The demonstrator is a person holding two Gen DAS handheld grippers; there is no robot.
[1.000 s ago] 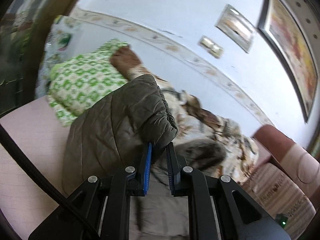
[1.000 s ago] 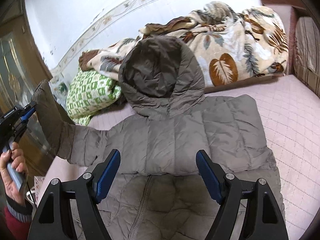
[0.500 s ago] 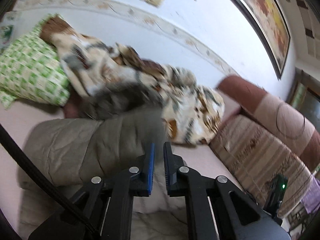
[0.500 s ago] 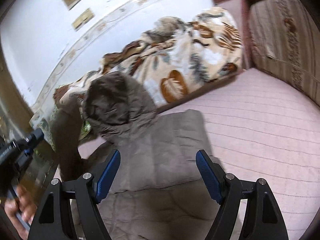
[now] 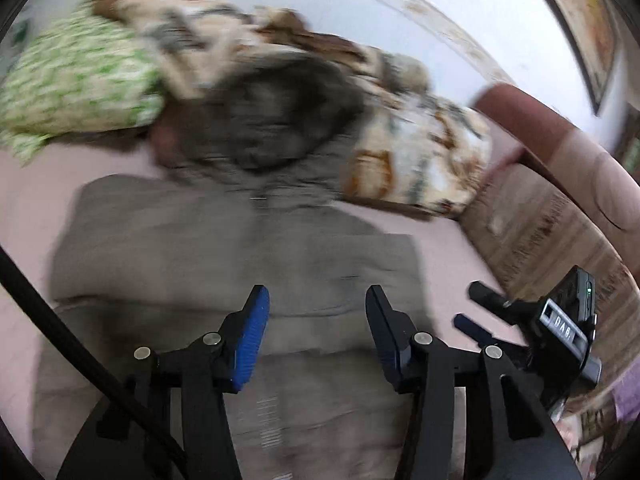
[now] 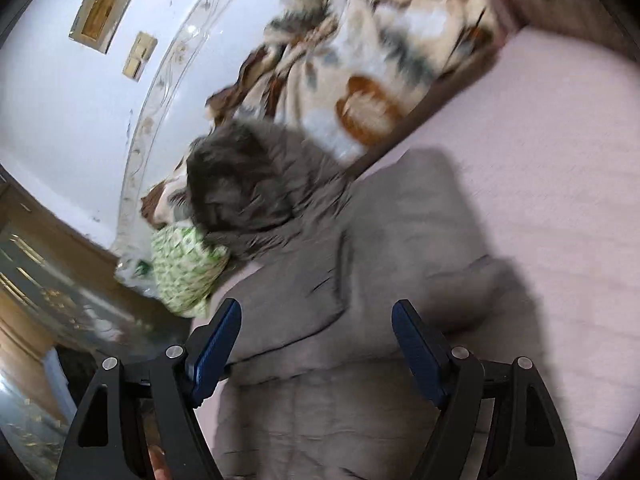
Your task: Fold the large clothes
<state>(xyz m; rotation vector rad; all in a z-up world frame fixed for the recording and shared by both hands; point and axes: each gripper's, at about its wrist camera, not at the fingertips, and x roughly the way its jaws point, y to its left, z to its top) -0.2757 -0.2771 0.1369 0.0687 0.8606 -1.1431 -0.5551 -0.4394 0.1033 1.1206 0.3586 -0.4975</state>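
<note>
Jacket (image 5: 224, 248) lies beneath both views; only the left, its hand-held gripper (image 5: 316, 300) opening empty, shows the right hand-held gripper (image 5: 476, 308), also apart.

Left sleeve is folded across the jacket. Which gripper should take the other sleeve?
Right, probably. The right gripper is open over the jacket beside the unfolded sleeve; the left gripper is just opening mid-jacket.

Left hand-held gripper (image 5: 316, 304) tilts downward, jaws opening, nothing between them; right hand-held gripper (image 6: 316, 318) tilts downward, jaws wide, empty.
</note>
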